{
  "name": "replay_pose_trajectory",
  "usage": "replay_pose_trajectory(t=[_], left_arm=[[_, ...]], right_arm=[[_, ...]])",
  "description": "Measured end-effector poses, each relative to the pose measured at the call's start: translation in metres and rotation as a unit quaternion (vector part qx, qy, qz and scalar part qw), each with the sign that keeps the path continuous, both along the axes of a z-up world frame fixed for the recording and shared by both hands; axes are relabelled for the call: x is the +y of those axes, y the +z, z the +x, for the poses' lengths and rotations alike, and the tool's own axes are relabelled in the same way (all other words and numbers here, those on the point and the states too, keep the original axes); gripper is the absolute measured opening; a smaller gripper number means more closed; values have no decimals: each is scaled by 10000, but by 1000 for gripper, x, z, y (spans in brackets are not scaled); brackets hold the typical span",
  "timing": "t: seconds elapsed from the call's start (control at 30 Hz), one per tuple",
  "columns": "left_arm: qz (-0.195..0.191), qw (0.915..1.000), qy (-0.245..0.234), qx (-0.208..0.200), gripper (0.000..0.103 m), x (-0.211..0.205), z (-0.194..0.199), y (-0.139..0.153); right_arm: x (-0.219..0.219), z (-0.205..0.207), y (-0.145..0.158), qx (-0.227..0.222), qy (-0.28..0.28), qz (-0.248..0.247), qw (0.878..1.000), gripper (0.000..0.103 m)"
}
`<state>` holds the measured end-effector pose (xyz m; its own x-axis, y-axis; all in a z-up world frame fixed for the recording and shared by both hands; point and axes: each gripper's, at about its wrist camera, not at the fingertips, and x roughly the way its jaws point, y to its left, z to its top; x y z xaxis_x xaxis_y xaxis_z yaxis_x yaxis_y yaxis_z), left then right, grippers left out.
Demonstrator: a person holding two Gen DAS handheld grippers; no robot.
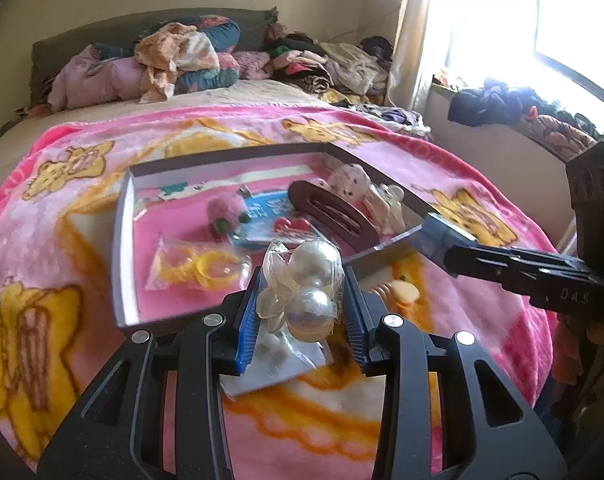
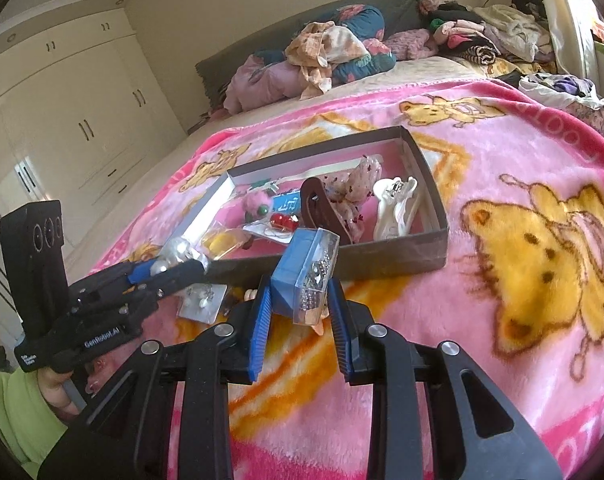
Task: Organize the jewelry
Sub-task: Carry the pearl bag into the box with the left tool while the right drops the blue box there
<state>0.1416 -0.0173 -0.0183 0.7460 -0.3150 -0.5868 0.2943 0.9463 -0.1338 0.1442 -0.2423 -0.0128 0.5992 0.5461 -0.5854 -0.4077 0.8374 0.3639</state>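
Note:
A shallow cardboard box (image 1: 123, 240) (image 2: 434, 184) lies on the pink blanket and holds hair clips, a brown clip (image 1: 330, 212), a white claw clip (image 2: 394, 208), yellow rings in a bag (image 1: 198, 268) and other trinkets. My left gripper (image 1: 300, 280) is shut on a clear bag of large pearl earrings (image 1: 312, 280) at the box's near edge; it also shows in the right wrist view (image 2: 170, 260). My right gripper (image 2: 298, 300) is shut on a small blue case of silver jewelry (image 2: 306, 276), just before the box's near wall; in the left wrist view (image 1: 434, 236) it sits at the box's right corner.
A packet of small earrings (image 2: 202, 300) and a pale comb (image 1: 406, 294) lie on the blanket (image 2: 502, 160) before the box. Piles of clothes and pillows (image 1: 174, 60) fill the bed's far end. Wardrobes (image 2: 62, 120) stand left, a window ledge (image 1: 502, 108) right.

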Motion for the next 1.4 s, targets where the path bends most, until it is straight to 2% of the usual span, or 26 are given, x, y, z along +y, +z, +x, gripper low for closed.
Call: replay_pose_trajectory(t=[0.83,1.4], left_arm=[[-94,9993,359,-36,29,17,37,1],[-169,9990,381,158,29,16,64,-4]], right_arm=[[6,34,1,-36,-245,-276,9993,27],[2,64,-5,25,-523,-326,9981,27]])
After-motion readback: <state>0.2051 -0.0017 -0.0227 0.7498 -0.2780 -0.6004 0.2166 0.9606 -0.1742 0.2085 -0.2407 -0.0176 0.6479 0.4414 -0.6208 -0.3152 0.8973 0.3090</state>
